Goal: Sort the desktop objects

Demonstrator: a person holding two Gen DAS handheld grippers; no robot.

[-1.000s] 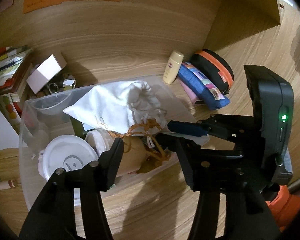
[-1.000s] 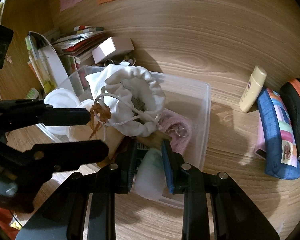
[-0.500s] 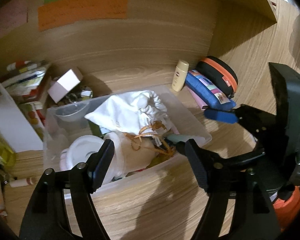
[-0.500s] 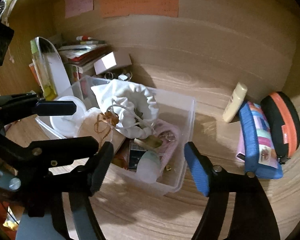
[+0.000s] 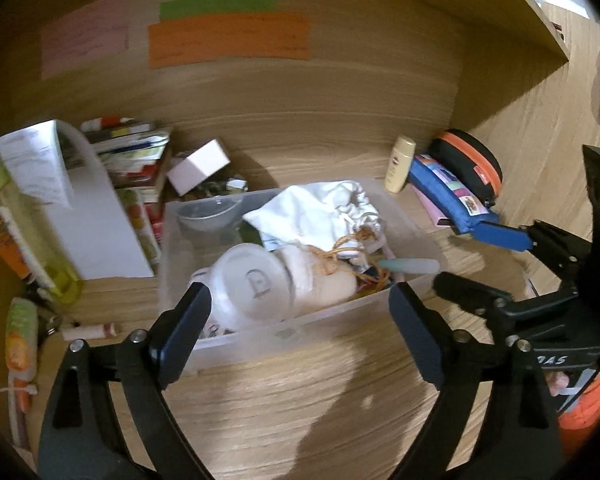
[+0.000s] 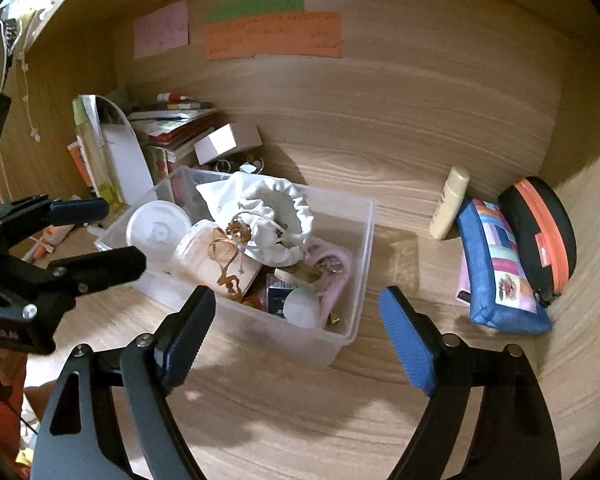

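Both grippers, left gripper (image 5: 296, 320) and right gripper (image 6: 296, 324), are opening wide and hold nothing. The clear box (image 6: 356, 264) is full; 3 things, bottle (image 6: 449, 208) and 2 pouches (image 6: 496, 260), remain outside.

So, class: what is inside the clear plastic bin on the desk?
In the bin: a white drawstring pouch, a round white lid, a cup tied with brown string, a pink item and a small dark box. Whatever lies beneath the pouch is covered.
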